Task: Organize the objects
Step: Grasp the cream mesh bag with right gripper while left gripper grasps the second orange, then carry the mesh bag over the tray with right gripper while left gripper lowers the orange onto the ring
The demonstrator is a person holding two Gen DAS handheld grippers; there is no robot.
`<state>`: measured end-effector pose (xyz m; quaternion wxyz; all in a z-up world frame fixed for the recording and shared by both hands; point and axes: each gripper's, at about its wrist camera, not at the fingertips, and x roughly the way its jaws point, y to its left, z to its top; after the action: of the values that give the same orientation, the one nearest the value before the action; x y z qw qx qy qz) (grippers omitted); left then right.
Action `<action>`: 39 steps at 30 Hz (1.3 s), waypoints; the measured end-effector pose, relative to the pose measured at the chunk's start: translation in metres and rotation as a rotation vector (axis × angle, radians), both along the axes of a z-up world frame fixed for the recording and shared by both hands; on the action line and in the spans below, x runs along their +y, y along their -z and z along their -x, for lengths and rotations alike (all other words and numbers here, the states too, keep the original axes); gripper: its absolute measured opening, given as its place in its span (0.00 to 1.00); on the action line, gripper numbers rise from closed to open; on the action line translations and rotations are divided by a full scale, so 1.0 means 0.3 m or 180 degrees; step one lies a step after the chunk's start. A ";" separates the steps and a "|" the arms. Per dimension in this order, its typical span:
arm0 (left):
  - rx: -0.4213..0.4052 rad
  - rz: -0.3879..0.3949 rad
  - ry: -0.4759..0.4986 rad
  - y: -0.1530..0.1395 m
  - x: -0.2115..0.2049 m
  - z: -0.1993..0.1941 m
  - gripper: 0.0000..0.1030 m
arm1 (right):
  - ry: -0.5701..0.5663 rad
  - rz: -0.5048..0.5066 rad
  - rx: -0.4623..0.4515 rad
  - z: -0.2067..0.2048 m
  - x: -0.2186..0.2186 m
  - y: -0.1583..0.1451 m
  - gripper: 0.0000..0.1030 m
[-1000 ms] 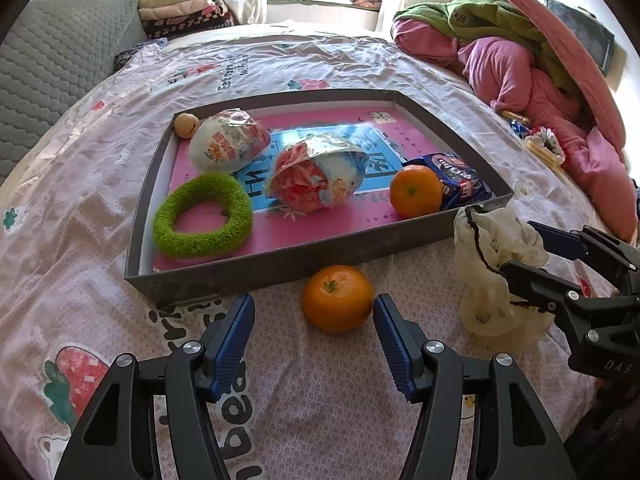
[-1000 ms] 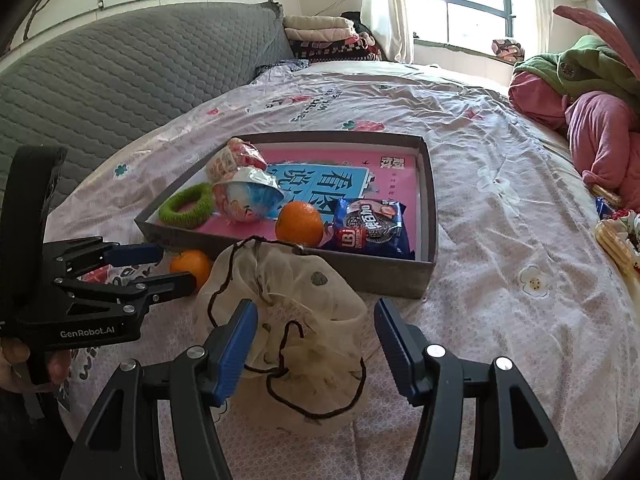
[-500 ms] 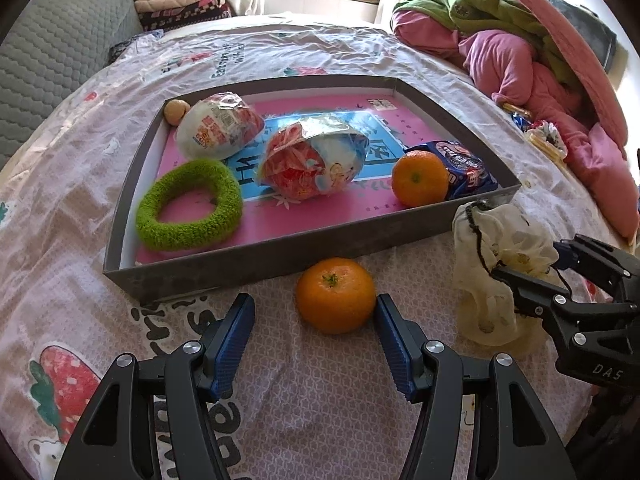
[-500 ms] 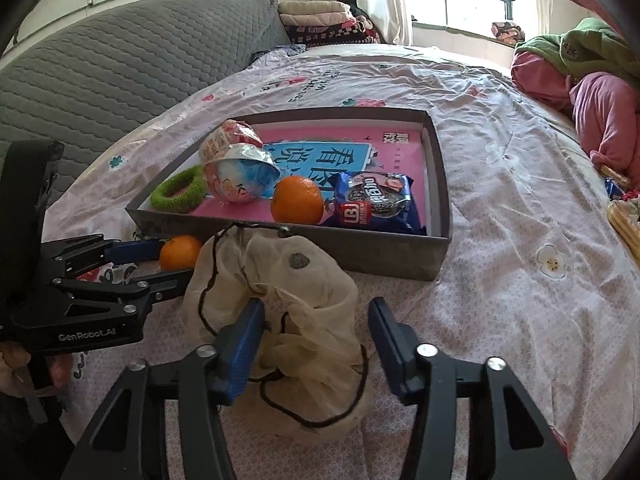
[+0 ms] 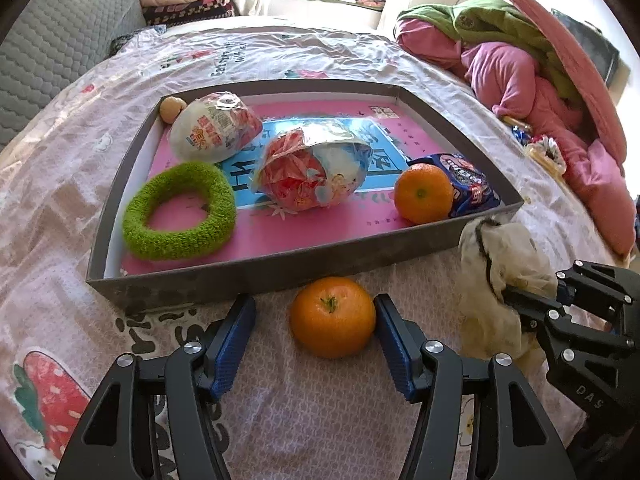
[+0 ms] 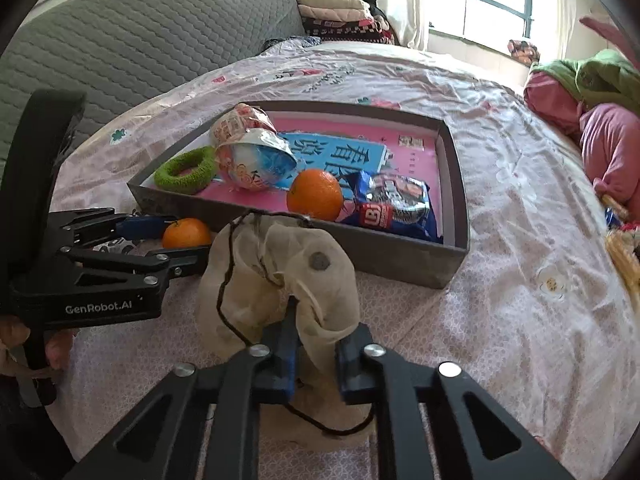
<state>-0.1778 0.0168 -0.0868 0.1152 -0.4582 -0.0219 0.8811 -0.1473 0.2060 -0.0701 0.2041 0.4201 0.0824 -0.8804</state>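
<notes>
A loose orange [image 5: 332, 316] lies on the bedspread just in front of the grey tray [image 5: 280, 268]. My left gripper [image 5: 315, 306] straddles it with its jaws closing. The right pad [image 5: 386, 320] touches the fruit and the left pad stands apart from it. A cream drawstring pouch [image 6: 280, 272] sits to the right, bunched up, with my right gripper [image 6: 318, 332] shut on its cloth. From the left wrist view the pouch [image 5: 500, 248] and right gripper [image 5: 532, 286] show at the right edge. The right wrist view shows the left gripper [image 6: 188, 236] around the orange [image 6: 186, 232].
The tray [image 6: 380, 256] holds a green fuzzy ring [image 5: 180, 210], two wrapped snack cups [image 5: 216, 132] [image 5: 312, 176], another orange [image 5: 422, 192], a blue snack packet [image 5: 468, 184] and a small tan ball [image 5: 172, 109]. Pink and green bedding [image 5: 520, 68] piles up at right. A grey headboard [image 6: 140, 40] stands at left.
My right gripper has shut on the pouch, pinching and bunching its cloth. The left gripper's jaws have narrowed around the loose orange, and its right pad now touches it.
</notes>
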 end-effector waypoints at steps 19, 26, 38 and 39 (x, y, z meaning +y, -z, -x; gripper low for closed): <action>0.0244 0.0006 0.0044 -0.073 0.004 -0.039 0.38 | -0.0070 0.0286 0.0200 -0.003 -0.005 -0.074 0.14; 0.0392 0.0006 0.0020 -0.123 -0.012 -0.049 0.38 | -0.0070 0.0386 0.0327 0.014 -0.016 -0.115 0.14; 0.0615 0.0021 -0.0118 -0.197 -0.074 -0.038 0.38 | 0.0112 0.0637 0.0510 0.065 0.018 -0.195 0.14; 0.0625 0.0017 -0.0138 -0.204 -0.084 -0.034 0.38 | 0.0121 0.0651 0.0524 0.069 0.021 -0.199 0.14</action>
<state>-0.1676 -0.0083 -0.0256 0.0965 -0.3693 -0.0181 0.9241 -0.1679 0.2124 -0.0104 0.2216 0.3250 0.0007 -0.9194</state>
